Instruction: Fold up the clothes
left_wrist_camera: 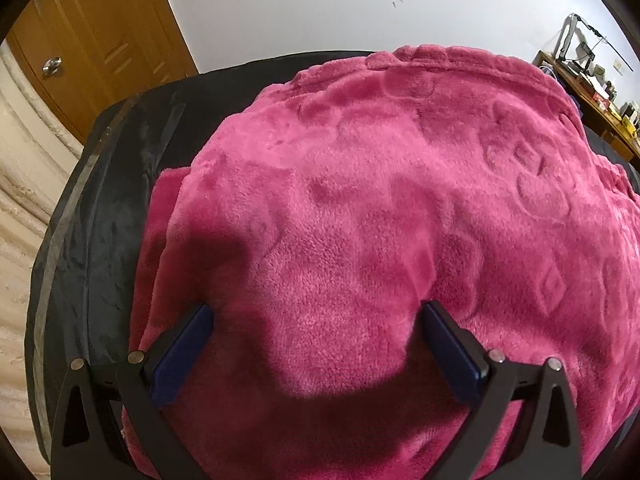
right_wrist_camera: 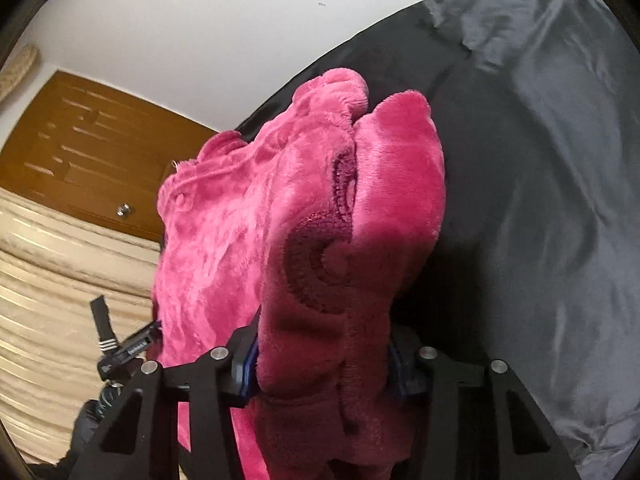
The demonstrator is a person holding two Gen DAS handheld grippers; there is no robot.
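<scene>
A pink fleece garment [left_wrist_camera: 380,200] with embossed shapes lies spread over a black cloth-covered table [left_wrist_camera: 112,208]. My left gripper [left_wrist_camera: 318,312] hovers just above its near part, fingers wide apart and open, with nothing between the blue pads [left_wrist_camera: 184,356]. In the right wrist view a thick bunched fold of the same pink garment [right_wrist_camera: 320,240] rises up from my right gripper [right_wrist_camera: 322,364], which is shut on it, the fleece squeezed between both blue pads. The rest of the garment hangs away to the left of that fold.
The black cloth [right_wrist_camera: 540,200] runs on to the right of the lifted fold. A wooden door [left_wrist_camera: 100,40] and a beige striped bed [right_wrist_camera: 52,300] stand to the left. A cluttered desk [left_wrist_camera: 592,88] is at far right. The other tool's black body [right_wrist_camera: 128,352] shows at lower left.
</scene>
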